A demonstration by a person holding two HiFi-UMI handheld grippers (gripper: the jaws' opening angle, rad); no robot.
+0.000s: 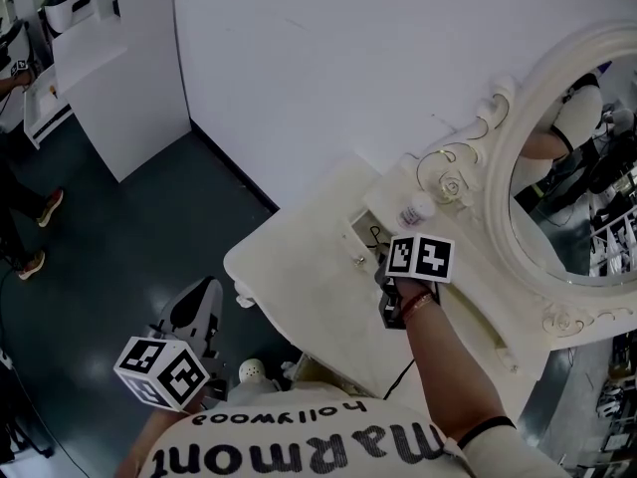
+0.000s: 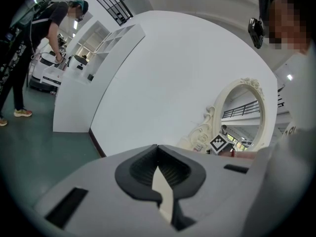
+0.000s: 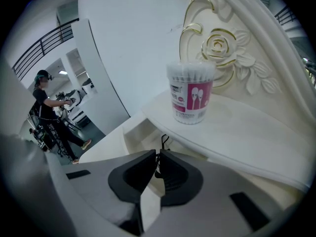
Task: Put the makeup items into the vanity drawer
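A clear tub of cotton swabs with a pink label stands on the vanity's raised shelf by the mirror frame. Just below it, the open drawer shows a pale recess. My right gripper hangs over that recess, its jaws closed on a thin black wire-like item that sticks out past the tips. My left gripper is held low off the table's left side over the floor, shut with nothing in it.
The oval mirror in its ornate white frame fills the right. The white vanity top ends in a curved left edge above dark floor. White cabinets stand at the back left, and a person works there.
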